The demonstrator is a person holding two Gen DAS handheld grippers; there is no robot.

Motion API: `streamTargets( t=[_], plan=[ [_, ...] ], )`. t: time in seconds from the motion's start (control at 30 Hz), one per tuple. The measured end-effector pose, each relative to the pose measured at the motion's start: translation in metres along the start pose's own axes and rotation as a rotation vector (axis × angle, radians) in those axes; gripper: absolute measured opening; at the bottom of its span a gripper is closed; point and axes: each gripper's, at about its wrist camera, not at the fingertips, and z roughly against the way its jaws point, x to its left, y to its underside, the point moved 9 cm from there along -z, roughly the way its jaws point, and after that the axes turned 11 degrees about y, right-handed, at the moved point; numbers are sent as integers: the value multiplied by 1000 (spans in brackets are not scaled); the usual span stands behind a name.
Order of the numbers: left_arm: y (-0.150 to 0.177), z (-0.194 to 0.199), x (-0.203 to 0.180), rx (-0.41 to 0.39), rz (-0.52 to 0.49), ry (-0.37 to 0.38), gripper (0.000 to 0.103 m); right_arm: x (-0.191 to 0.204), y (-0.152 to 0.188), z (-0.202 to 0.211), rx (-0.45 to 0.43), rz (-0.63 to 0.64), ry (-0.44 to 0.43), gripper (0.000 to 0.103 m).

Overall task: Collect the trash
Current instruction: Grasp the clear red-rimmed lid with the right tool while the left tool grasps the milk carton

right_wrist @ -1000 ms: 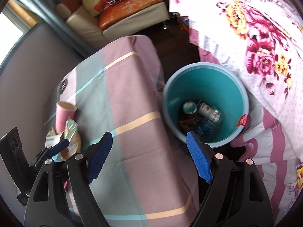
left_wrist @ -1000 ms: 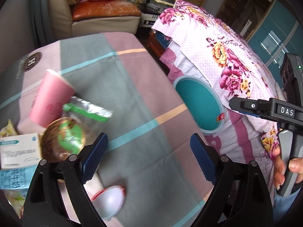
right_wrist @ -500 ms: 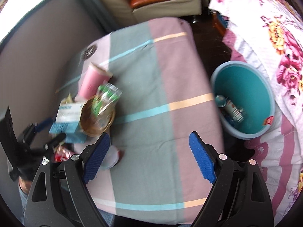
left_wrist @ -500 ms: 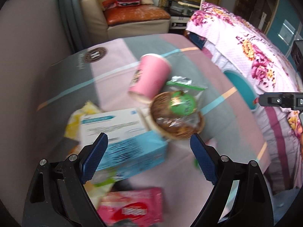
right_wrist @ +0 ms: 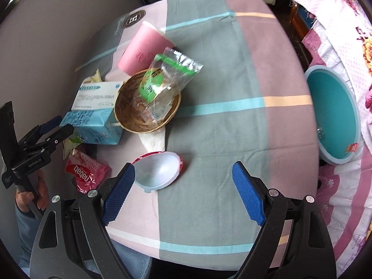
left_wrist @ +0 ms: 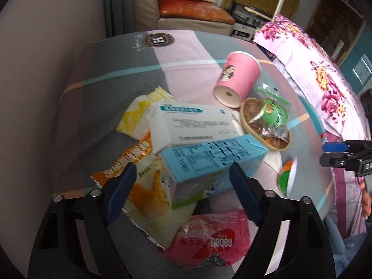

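Note:
Trash lies piled on the checked tablecloth (right_wrist: 220, 88). My left gripper (left_wrist: 183, 193) is open just above a blue milk carton (left_wrist: 214, 158), with a white medicine box (left_wrist: 190, 125), orange-yellow wrappers (left_wrist: 144, 186) and a pink wafer packet (left_wrist: 209, 239) around it. A pink paper cup (left_wrist: 237, 79) lies tipped beside a wicker bowl (left_wrist: 265, 125) holding a clear green-printed bag (right_wrist: 167, 81). My right gripper (right_wrist: 183, 193) is open above the table's near edge, close to a clear plastic lid (right_wrist: 158, 172). The teal bin (right_wrist: 334, 116) stands to the right of the table.
A floral bedspread (right_wrist: 344, 34) hangs behind and over the bin. A grey wall (left_wrist: 46, 69) borders the table's left side. A sofa (left_wrist: 186, 16) with cushions stands beyond the far end. A white tissue (right_wrist: 153, 139) lies under the wicker bowl.
Both grippers swung left from the bin side to the trash pile. The left one closed in over the milk carton; the right one now faces the plastic lid. Both stayed open.

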Motion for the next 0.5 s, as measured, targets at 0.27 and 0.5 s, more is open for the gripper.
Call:
streamTargets(
  t=[0.27, 0.5],
  plan=[
    [19, -11, -21, 44, -74, 35, 55, 25, 6, -32, 64, 2, -44, 82],
    [26, -13, -27, 58, -80, 52, 55, 35, 9, -47, 59, -3, -62, 81]
  ],
)
